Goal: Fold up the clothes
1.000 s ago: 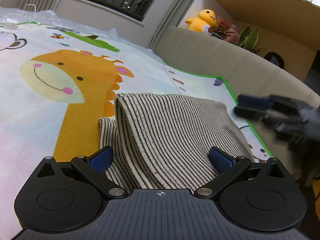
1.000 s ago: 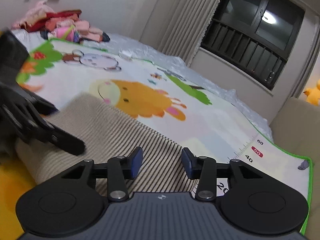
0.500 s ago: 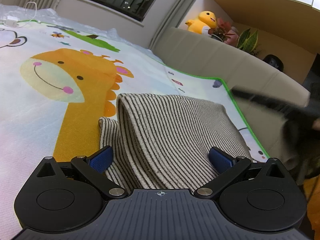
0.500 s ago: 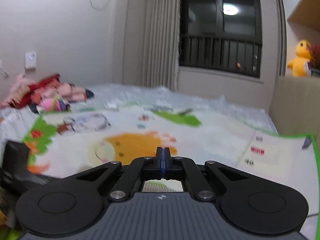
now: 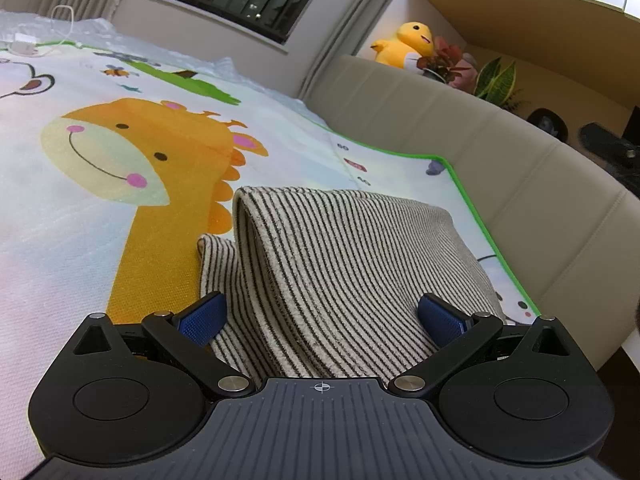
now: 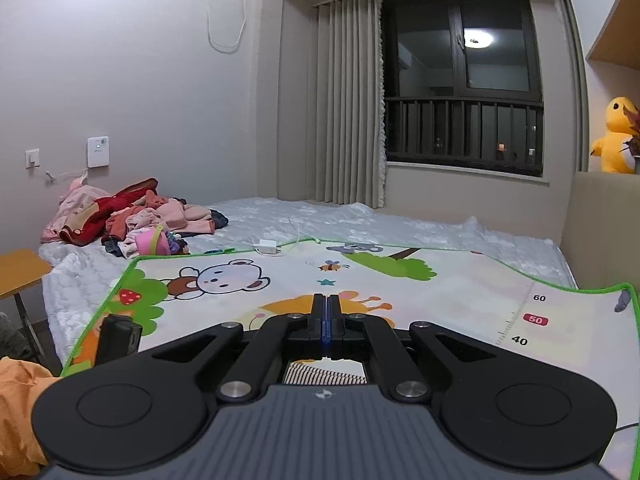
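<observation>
A folded beige garment with thin dark stripes (image 5: 344,264) lies on the cartoon play mat (image 5: 120,184), near its green right edge. My left gripper (image 5: 320,318) is open just above the garment's near end, its blue pads on either side of the fold and holding nothing. My right gripper (image 6: 325,320) is shut and empty, raised and looking across the room; a strip of the striped garment (image 6: 324,374) shows below its fingers. In the left wrist view the right gripper (image 5: 612,152) is a dark blur at the far right.
A beige padded headboard (image 5: 500,160) runs along the mat's right side, with a yellow plush duck (image 5: 404,46) and plants on the ledge. A pile of pink and red clothes (image 6: 128,216) lies at the bed's far left corner. A white charger (image 6: 268,246) lies beyond the mat.
My right gripper closed, lifted off the striped garment and swung up and away to the right. My left gripper stayed open over the garment, which has not moved.
</observation>
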Tool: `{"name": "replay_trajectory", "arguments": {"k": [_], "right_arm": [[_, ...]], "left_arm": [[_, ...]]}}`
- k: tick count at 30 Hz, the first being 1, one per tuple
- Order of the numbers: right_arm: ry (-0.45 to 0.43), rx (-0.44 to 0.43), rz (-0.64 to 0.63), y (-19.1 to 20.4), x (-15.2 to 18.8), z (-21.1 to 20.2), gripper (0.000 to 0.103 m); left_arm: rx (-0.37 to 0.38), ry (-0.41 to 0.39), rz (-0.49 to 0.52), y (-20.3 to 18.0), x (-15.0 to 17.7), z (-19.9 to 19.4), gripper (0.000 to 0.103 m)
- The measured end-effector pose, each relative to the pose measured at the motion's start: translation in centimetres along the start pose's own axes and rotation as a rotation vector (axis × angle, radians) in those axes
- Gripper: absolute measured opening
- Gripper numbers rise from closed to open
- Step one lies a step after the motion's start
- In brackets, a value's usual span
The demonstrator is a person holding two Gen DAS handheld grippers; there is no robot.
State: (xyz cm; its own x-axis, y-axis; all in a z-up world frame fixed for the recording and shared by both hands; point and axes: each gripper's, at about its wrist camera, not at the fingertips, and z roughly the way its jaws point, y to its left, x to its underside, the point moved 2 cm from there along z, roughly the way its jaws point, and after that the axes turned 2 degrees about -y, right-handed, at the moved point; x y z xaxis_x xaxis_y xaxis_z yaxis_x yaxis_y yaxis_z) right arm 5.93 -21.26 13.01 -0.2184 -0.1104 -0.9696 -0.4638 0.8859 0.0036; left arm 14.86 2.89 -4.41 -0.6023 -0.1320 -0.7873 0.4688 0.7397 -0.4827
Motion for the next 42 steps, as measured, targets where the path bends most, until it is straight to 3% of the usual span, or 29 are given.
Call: {"name": "replay_trajectory", "arguments": {"k": [2,6,8,11,13,15,21,22,25,33,36,38,42], "right_arm": [[0.054,-0.032,0.026,0.2,0.7,0.2,0.002],[0.311,-0.137,0.211,1.3,6.3,2.4,0.035],[0.397,-0.168,0.375,1.1,9.4,3.3,0.037],[0.490,-0.192,0.635,0.3,13.5,4.5,0.050],[0.470,-0.166,0.731,-0.9,14.5,4.8,0.060],[0.432,-0.152,0.796,-1.8,14.9,4.9,0.064],[0.418,-0.143,0.940,-3.4,16.2,6.0,0.063],[0.418,-0.133,0.940,-3.6,16.4,6.1,0.057],[0.400,-0.102,0.922,-4.8,16.1,6.4,0.053],[0.246,0.136,0.673,-9.6,13.0,6.9,0.053],[0.209,0.181,0.617,-10.8,12.7,7.0,0.059],[0.203,0.149,0.611,-10.4,12.8,6.6,0.061],[0.243,0.026,0.681,-8.4,14.2,5.7,0.076]], "left_arm": [[-0.003,-0.001,0.002,0.0,0.0,0.0,0.103],[-0.003,0.001,-0.002,0.0,0.0,-0.1,0.103],[-0.004,0.003,-0.002,0.0,-0.1,-0.1,0.103],[-0.010,0.006,0.000,-0.1,-0.1,-0.1,0.103],[-0.017,0.009,0.003,-0.2,-0.1,-0.2,0.103],[-0.025,0.011,0.007,-0.3,-0.1,-0.2,0.103],[-0.038,0.012,0.010,-0.5,-0.1,-0.3,0.103],[-0.041,0.013,0.010,-0.5,-0.1,-0.4,0.103],[-0.050,0.012,0.008,-0.8,-0.3,-0.7,0.103],[0.005,-0.129,0.080,-1.5,-3.6,-3.9,0.103],[0.023,-0.105,0.038,-0.9,-5.1,-2.9,0.103],[0.031,-0.075,0.023,-0.6,-5.4,-1.7,0.103],[0.016,-0.004,0.019,0.3,-5.5,1.3,0.103]]}}
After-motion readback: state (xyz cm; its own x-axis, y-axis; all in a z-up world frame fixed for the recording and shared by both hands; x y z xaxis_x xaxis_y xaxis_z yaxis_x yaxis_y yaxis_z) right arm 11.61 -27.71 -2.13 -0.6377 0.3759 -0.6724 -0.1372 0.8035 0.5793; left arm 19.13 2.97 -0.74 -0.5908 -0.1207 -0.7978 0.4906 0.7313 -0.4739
